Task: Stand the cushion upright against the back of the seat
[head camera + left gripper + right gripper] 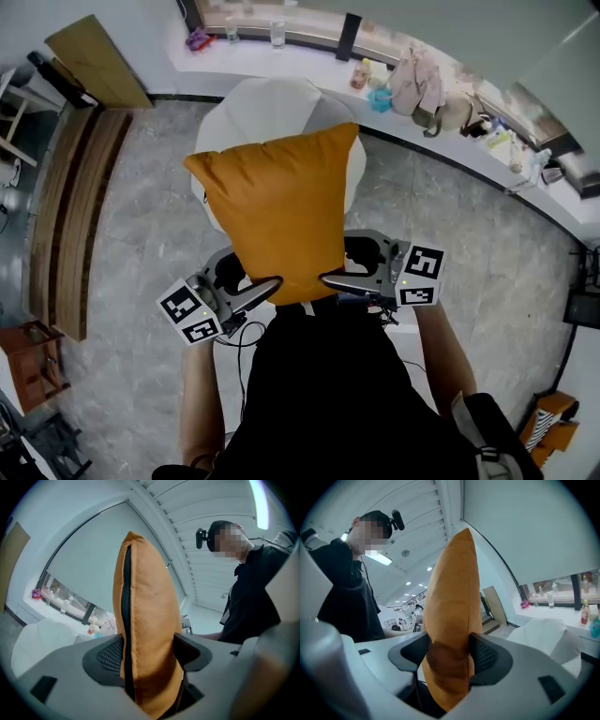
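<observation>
Nearest to me, below the cushion [277, 211] in the head view, is the person's black top [328, 394]. The two grippers reach out from it to the cushion's lower edge.

The left gripper [253, 292] has that edge's left corner. In its own view the left gripper [147, 654] has both pads pressed into the orange fabric, with the cushion's [145, 620] dark zip [125, 620] running up the edge that faces the camera. The right gripper [342, 279] takes the opposite corner. Its own view shows the right gripper [450, 657] clamped on the cushion [452, 606] just as firmly, and the stuffing is dented where the pads bite. So both are pinching the cushion, neither spread free.

The cushion stands tall between them, held up in the air with its top corners away from the person (slightly bowed, the face turned up towards the head camera).

Beyond the cushion, and partly hidden behind it, sits the white rounded seat [272, 103] on the grey floor [469, 272]. From the left gripper view the seat [37, 639] lies past the cushion and looks clear of it, and likewise in the right gripper view [543, 634].

Farther behind the cushion a long white desk [300, 58] runs under the window, carrying bottles [277, 33] and a pale bag [412, 84]. Off to the cushion's left, wooden boards [80, 206] lie along the wall.
</observation>
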